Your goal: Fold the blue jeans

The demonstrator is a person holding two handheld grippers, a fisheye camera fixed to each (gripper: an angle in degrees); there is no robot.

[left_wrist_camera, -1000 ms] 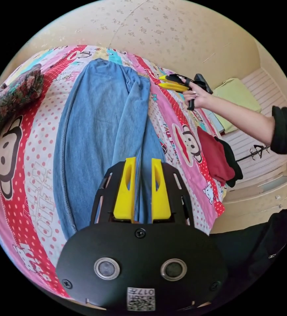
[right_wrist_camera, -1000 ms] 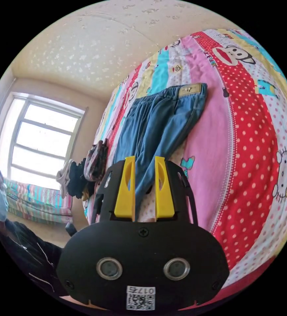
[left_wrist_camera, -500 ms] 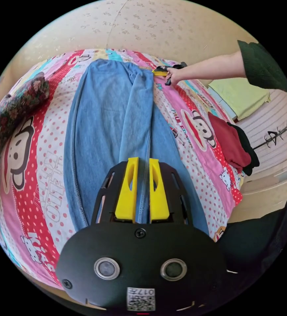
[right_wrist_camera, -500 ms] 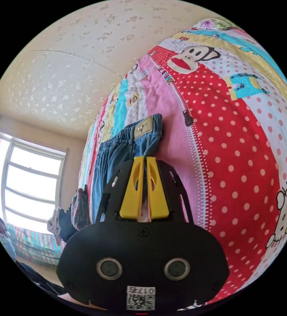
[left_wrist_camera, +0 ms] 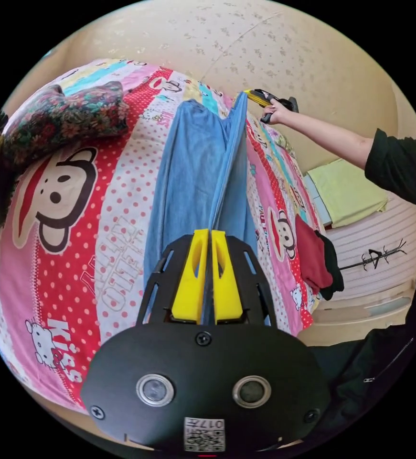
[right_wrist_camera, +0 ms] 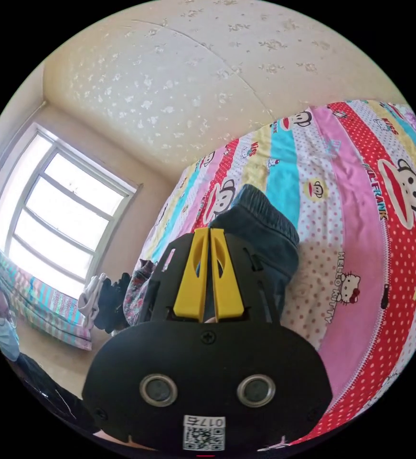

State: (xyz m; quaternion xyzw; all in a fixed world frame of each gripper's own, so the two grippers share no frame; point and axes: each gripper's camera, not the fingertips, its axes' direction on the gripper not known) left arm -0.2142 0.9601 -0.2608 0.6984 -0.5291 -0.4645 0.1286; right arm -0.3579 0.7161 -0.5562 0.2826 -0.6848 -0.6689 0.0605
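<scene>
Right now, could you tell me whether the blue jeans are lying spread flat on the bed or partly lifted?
Partly lifted: the left gripper and right gripper pinch one long edge of the blue jeans, raising it as a ridge.

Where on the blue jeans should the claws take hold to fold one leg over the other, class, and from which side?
Along the blue jeans' raised outer edge: left claw at the hem end, right claw at the gathered waistband, each approaching from its own end. That edge is free and lifts taut.
</scene>
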